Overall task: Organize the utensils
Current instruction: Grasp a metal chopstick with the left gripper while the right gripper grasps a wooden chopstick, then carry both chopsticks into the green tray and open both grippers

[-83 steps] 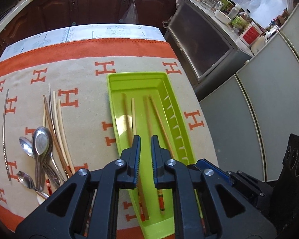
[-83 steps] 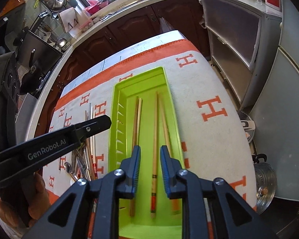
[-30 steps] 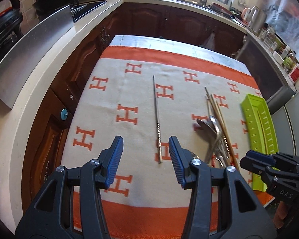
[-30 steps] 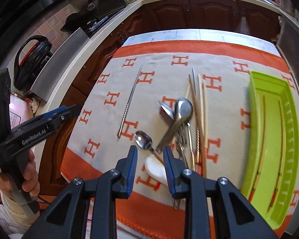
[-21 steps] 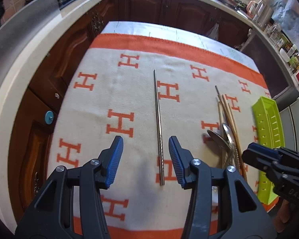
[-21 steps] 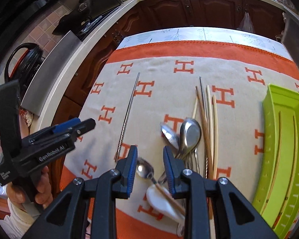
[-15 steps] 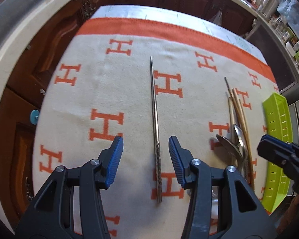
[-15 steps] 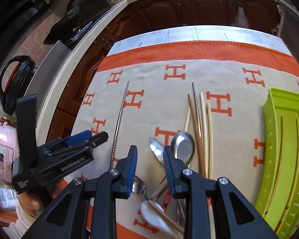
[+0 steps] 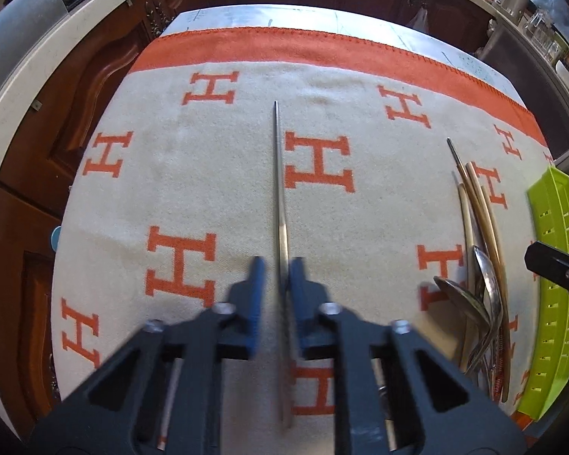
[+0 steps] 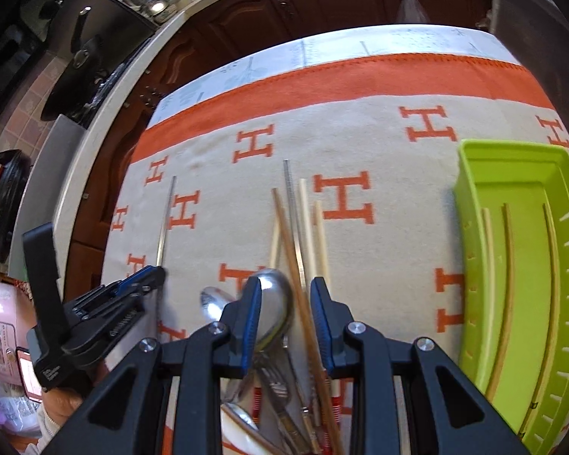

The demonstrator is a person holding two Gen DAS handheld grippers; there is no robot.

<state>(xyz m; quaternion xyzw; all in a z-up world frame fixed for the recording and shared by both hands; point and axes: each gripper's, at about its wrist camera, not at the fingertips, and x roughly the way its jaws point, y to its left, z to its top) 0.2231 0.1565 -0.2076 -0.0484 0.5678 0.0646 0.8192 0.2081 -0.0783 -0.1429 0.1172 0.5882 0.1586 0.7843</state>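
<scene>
Left wrist: metal chopstick (image 9: 279, 204) lies between parted jaws.

One green tray (image 10: 474, 227) — three chopsticks (image 10: 506, 265) inside — one lone metal chopstick (image 9: 280, 204).

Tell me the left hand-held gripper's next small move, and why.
Probably close the left hand-held gripper on the metal chopstick. Its open jaws already straddle the chopstick, which lies alone on the cloth, apart from the utensil pile. Whether the pads are low enough is hard to tell.
</scene>
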